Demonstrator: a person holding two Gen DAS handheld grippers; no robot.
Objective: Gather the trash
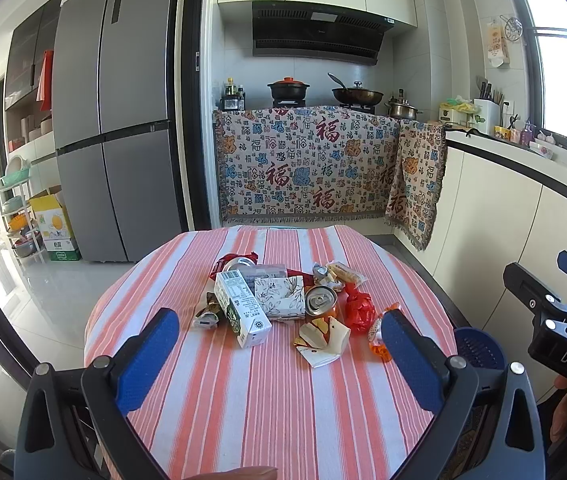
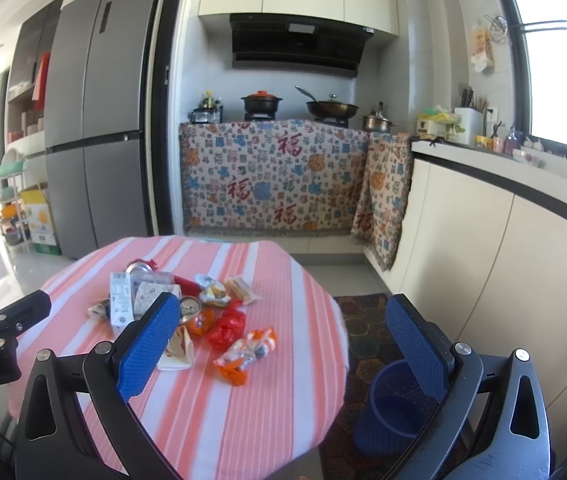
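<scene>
Both my tools, left tool (image 1: 279, 344) and right tool (image 2: 279, 332), spread empty; worktop (image 1: 243, 400) holds two cans (image 1: 320, 300), one milk carton (image 1: 241, 308).

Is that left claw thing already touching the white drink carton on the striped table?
Apart. In the left wrist view, the open left gripper has bare striped cloth between each blue pad and the white carton, which lies untouched among the trash.
</scene>
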